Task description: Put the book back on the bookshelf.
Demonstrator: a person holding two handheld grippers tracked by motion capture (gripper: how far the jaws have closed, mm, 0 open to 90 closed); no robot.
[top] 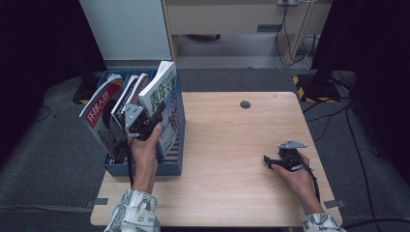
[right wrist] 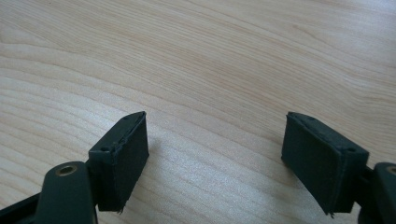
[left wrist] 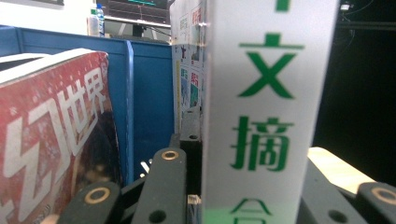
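The left gripper (top: 153, 117) is closed on the white magazine with green characters (top: 162, 99), which stands at the right end of the blue file box (top: 145, 166) at the left side of the table (top: 227, 159). In the left gripper view the magazine (left wrist: 268, 112) rises upright between the two jaws, seen from its narrow edge, with one jaw on each side, so the gripper is directly around its lower part. I judge that the step in hand is either pulling this magazine out of the box or setting it into the last compartment; the pictures alone do not tell which. The magazine leans a little to the right, and its upper part stands above the box wall.

For the next move the grip must be kept firm, and the magazine must travel straight along the compartment, because the red magazine (left wrist: 56, 140) and the other ones stand just beside it and could be dragged.

The right gripper (top: 269, 161) rests on the bare table well apart from the box, with its jaws wide open and nothing between them.
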